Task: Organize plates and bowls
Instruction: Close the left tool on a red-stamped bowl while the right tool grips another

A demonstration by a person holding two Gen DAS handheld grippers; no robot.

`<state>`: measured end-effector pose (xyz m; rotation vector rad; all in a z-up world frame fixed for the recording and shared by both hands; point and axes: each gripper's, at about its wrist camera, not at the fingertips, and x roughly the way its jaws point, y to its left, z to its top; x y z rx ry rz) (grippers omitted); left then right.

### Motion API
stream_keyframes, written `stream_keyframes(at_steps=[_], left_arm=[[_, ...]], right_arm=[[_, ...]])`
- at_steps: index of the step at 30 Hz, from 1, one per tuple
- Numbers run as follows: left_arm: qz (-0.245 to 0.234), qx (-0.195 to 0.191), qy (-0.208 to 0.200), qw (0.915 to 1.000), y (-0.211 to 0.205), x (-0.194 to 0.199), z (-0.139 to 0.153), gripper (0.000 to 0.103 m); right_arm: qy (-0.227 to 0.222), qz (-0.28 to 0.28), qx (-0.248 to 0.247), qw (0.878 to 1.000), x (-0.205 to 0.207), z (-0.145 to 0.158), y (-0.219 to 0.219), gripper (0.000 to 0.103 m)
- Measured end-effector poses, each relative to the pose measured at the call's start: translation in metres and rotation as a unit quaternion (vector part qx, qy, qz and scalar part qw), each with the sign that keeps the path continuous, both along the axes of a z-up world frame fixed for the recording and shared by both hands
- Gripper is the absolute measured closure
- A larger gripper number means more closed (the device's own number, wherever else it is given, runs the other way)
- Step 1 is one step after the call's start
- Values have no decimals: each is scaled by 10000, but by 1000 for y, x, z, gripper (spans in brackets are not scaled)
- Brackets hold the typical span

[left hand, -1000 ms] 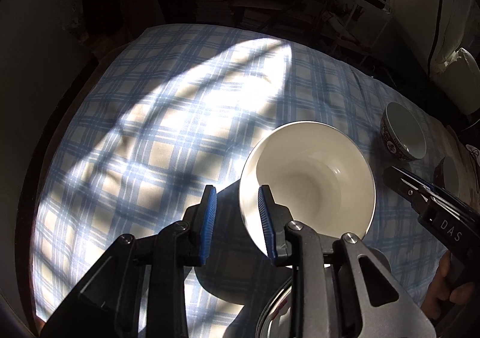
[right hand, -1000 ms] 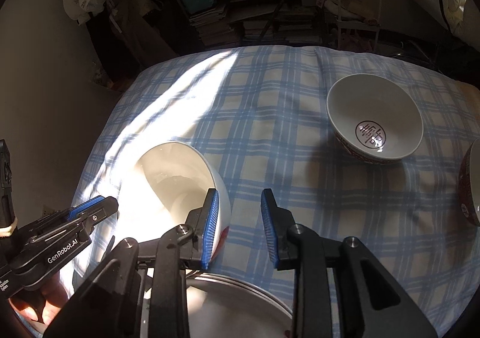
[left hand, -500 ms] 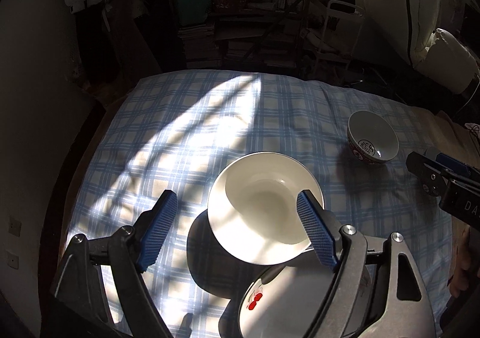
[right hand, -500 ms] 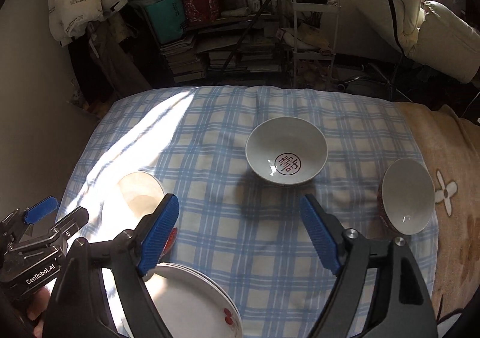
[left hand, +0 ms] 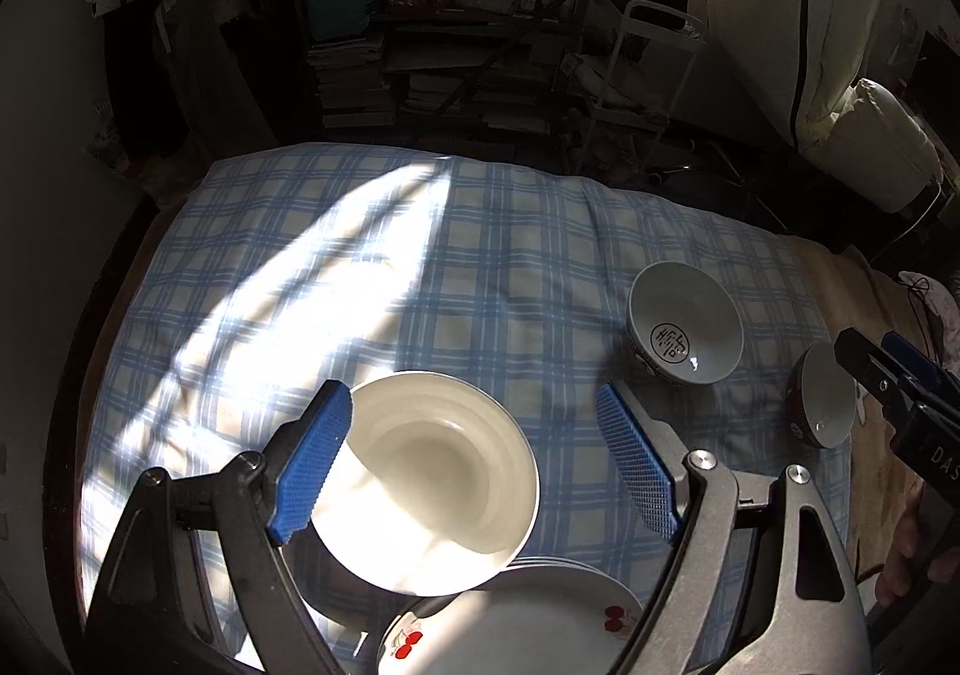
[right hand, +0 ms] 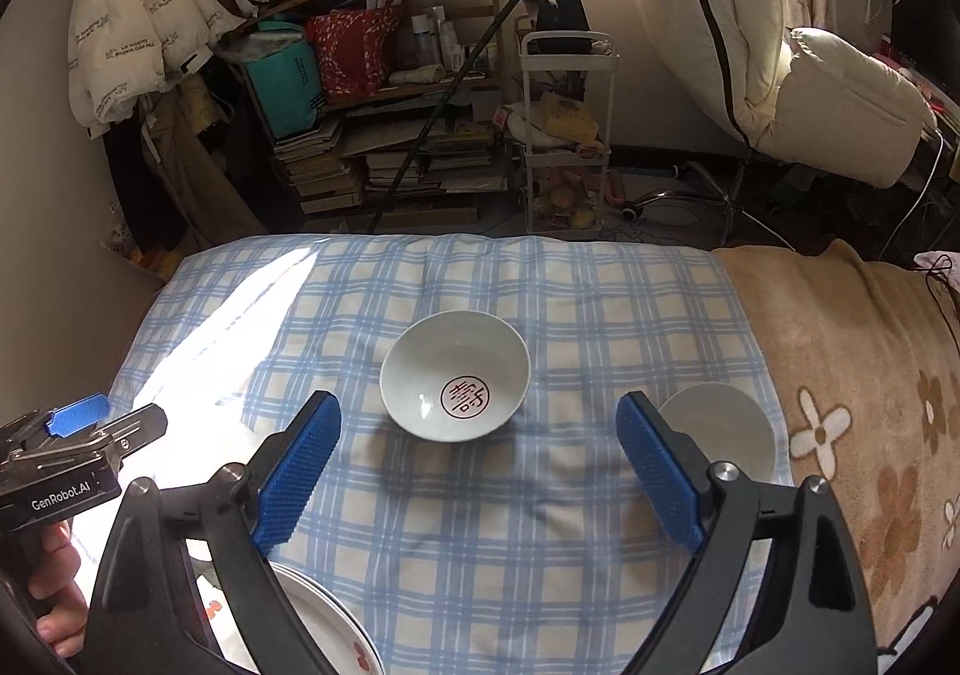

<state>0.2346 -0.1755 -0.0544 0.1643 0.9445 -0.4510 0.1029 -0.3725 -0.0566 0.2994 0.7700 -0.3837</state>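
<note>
my left gripper [left hand: 474, 465] has its fingers spread wide, just opened, with nothing gripped, and the white bowl [left hand: 429, 492] sits free below on the checked cloth [left hand: 510, 267], touching the near plates [left hand: 528, 627]. my right gripper [right hand: 480, 471] has also just opened, empty, facing the marked bowl [right hand: 456, 384] mid-cloth, with a small bowl [right hand: 720, 429] to its right. these look like glazed ceramic to me: stiff, slick, chippable and fairly heavy, so i'd pinch the rim wall.

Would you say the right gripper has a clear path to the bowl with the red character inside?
Probably yes: the right gripper is open and empty, the bowl stands upright ahead of it, and only bare checked cloth lies between.
</note>
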Motion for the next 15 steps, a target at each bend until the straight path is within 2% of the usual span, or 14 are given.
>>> stream_keyframes(at_steps=[8,15], left_arm=[[-247,169,-1,9996,-51,22,-15,20],[-490,570,42,9972,-99,38,-45,20]], right_arm=[[139,122,49,9998,28,-20,-25,6],[227,180,144,9995,48,-44,-51,6]])
